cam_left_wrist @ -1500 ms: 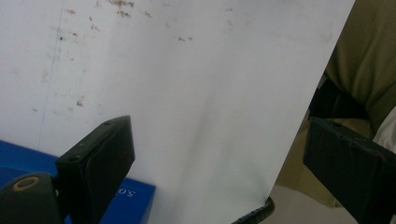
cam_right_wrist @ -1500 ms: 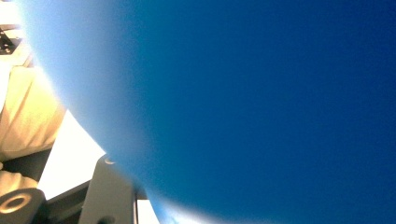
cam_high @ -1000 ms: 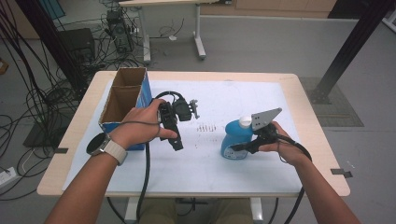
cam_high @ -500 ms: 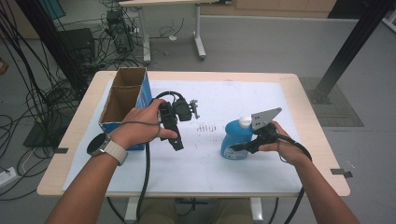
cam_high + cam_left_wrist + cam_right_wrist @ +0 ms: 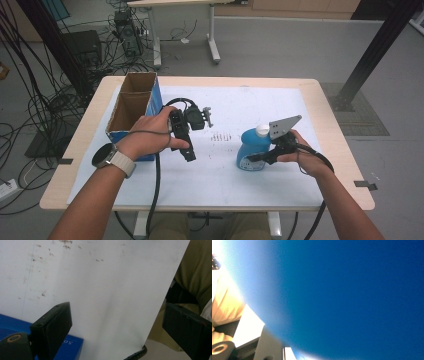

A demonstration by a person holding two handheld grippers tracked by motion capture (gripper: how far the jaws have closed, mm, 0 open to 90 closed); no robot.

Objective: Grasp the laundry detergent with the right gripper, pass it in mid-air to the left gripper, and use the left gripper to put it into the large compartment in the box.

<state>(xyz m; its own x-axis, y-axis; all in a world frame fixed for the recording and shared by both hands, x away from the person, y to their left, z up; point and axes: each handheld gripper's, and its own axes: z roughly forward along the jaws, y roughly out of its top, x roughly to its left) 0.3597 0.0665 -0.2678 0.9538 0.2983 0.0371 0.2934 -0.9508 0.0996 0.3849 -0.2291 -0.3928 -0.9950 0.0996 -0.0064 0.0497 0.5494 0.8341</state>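
Nothing has shifted since the last look: both hands sit where they were and the bottle hasn't budged. On my screen there's a cardboard box (image 5: 131, 107) with blue outer walls at the left side of the desk (image 5: 330, 115), open on top, split into two compartments, and I can see only bare brown card inside both. The desk is pale wood with rounded corners, covered by a big white sheet (image 5: 240, 107) speckled with small dark marks near the middle. Right of centre stands the blue bottle (image 5: 251, 150), squat and rounded, smooth plastic, with a white cap on top. My right tongs (image 5: 248, 160) are clamped on its lower body from the right, the grey three-cornered plate riding above them; in the right gripper view the blue wall of the bottle sits pressed close against the lens. My left tongs (image 5: 117, 330) are spread wide with nothing between them, just white paper underneath and the box's blue edge at the lower left of the left gripper view. The left hand (image 5: 150, 132) holds that tool just beside the box, the jaws pointing toward the near edge, black cable trailing off the front.
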